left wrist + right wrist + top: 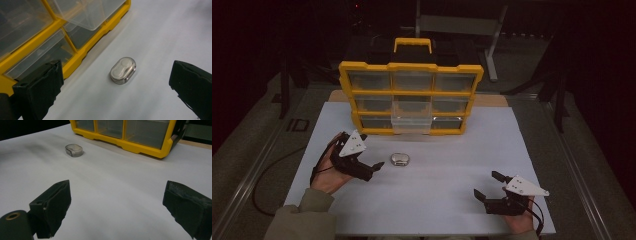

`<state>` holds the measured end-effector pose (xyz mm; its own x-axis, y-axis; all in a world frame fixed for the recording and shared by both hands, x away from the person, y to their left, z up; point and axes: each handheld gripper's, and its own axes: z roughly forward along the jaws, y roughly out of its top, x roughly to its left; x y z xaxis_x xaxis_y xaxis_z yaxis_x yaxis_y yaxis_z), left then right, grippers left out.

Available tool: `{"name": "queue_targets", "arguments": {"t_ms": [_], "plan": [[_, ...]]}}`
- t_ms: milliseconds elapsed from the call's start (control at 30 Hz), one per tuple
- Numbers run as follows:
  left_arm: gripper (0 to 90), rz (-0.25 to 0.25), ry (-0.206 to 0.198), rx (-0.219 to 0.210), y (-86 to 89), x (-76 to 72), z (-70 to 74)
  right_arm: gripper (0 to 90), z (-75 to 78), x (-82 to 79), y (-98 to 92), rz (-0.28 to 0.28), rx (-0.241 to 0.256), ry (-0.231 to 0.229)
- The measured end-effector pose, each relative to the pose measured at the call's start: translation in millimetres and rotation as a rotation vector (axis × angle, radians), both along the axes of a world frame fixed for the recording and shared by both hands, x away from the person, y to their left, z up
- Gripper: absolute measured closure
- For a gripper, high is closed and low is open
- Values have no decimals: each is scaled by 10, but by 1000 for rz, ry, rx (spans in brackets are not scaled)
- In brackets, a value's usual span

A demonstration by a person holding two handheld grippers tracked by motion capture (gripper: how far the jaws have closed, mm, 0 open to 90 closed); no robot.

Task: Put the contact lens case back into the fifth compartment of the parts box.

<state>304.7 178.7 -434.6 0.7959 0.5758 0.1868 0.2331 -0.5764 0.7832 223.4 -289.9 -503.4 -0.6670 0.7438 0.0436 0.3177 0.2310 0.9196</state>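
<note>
The small rounded clear-plastic case lies on the white table sheet just beyond the wide-spread left gripper, likely light, stiff, slippery; best pinched across its flatter long sides.

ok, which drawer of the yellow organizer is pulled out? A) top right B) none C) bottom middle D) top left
C: the clear bottom-middle drawer juts forward from the yellow organizer, toward the small oval case on the table; the rest sit flush.
</note>
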Motion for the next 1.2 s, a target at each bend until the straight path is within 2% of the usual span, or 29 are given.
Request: {"name": "queue_targets", "arguments": {"t_ms": [633, 1200], "plan": [[2, -80, 50, 93, -214, 172, -53, 80, -2, 3, -3, 4, 3, 1], [2, -105, 88, 133, -301, 291, -161, 80, -5, 6, -5, 4, 3, 4]]}}
